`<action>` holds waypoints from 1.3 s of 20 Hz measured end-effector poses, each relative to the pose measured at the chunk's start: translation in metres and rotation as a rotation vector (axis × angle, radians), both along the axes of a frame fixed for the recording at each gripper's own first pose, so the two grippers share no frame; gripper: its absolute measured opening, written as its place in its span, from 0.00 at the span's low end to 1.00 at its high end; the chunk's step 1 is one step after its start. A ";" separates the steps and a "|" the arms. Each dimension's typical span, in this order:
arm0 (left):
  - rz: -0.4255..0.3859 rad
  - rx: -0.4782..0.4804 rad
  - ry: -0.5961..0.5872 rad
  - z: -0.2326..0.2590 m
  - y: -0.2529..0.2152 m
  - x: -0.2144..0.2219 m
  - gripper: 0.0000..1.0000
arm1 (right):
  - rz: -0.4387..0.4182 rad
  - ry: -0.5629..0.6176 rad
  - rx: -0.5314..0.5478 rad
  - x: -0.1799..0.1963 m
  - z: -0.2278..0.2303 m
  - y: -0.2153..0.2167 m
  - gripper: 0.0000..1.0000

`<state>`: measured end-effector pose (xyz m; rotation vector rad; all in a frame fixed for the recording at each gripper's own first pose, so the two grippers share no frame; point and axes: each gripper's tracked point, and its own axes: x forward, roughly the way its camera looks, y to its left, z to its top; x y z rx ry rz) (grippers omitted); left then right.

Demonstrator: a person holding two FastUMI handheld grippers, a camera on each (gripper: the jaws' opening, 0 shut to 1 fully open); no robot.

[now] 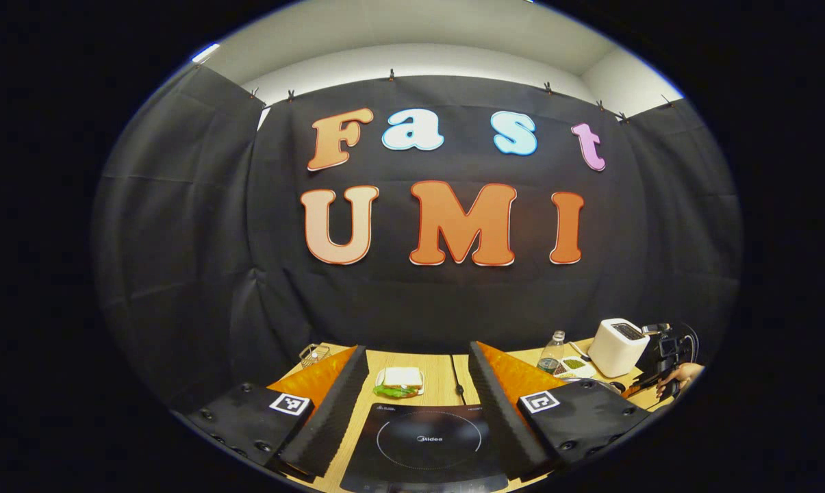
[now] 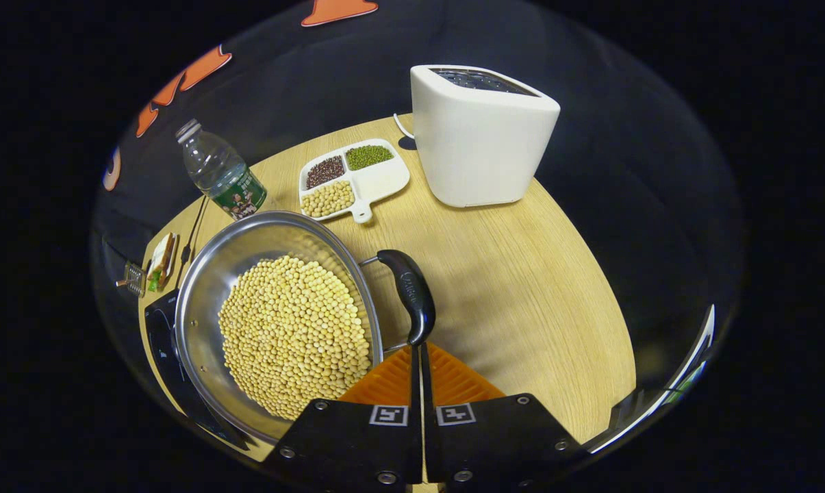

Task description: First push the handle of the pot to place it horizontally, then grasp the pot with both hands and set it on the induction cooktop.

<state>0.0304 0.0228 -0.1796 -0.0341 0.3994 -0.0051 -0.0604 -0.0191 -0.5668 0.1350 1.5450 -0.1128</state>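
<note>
Pot (image 2: 275, 322) at 11 o'clock from my closed right gripper (image 2: 420, 356), whose tips meet its handle (image 2: 409, 294) running 12-to-6; my open left gripper (image 1: 419, 404) hangs over the cooktop (image 1: 426, 445), farther off.

A white, smooth-sided toaster (image 2: 480, 140) with a dark slotted top stands at the upper middle of the right gripper view, on the pale wooden bench (image 2: 522, 287). Just left of it lies a white divided dish (image 2: 354, 179) with a short tab handle, holding dark red beans, green beans and yellow beans in separate compartments; one compartment looks bare. Further left stands a clear plastic bottle (image 2: 219, 171) with a green label. At the far left edge sits a sandwich (image 2: 161, 260) with green filling beside a small wire object (image 2: 131, 278).
</note>
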 end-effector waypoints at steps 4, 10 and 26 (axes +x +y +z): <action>-0.053 0.002 0.066 -0.025 -0.024 0.002 0.96 | 0.027 -0.028 0.009 0.002 0.010 0.000 0.04; -0.190 -0.025 0.203 -0.082 -0.098 0.012 0.96 | 0.077 -0.181 0.064 0.030 0.057 0.011 0.40; -0.304 -0.130 0.849 -0.305 -0.216 -0.011 0.93 | 0.222 -0.176 -0.017 0.042 0.016 0.013 0.77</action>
